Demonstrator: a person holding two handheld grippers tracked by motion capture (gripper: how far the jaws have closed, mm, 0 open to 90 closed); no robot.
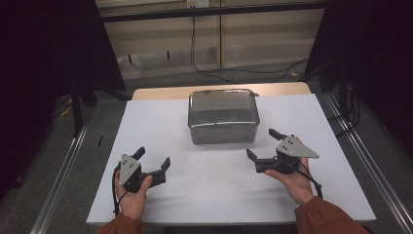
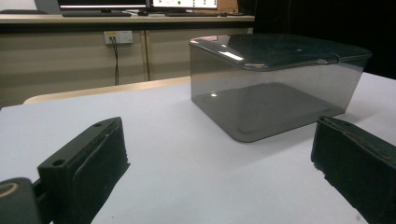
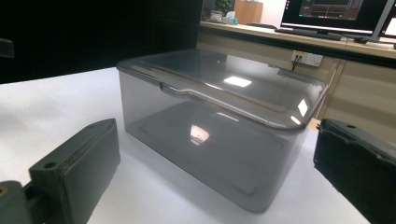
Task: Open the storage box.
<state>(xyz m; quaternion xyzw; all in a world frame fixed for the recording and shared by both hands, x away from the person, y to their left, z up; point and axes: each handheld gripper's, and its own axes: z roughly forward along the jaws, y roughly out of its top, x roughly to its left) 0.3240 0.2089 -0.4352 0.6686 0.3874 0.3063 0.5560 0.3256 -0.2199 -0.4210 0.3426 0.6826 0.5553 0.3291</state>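
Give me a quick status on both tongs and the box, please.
Left tongs open, empty. Right tongs open, empty. Smoked clear box on white table, lid shut, untouched. Nothing in the way.

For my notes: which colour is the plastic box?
Smoky grey and see-through, lid included; the box shows best in the right gripper view.

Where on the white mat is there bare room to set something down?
Bare mat lies between the left gripper and right gripper, in front of the smoky plastic box. Strips on either side of the box are also free. Only the near corners, where the hands rest, are occupied.
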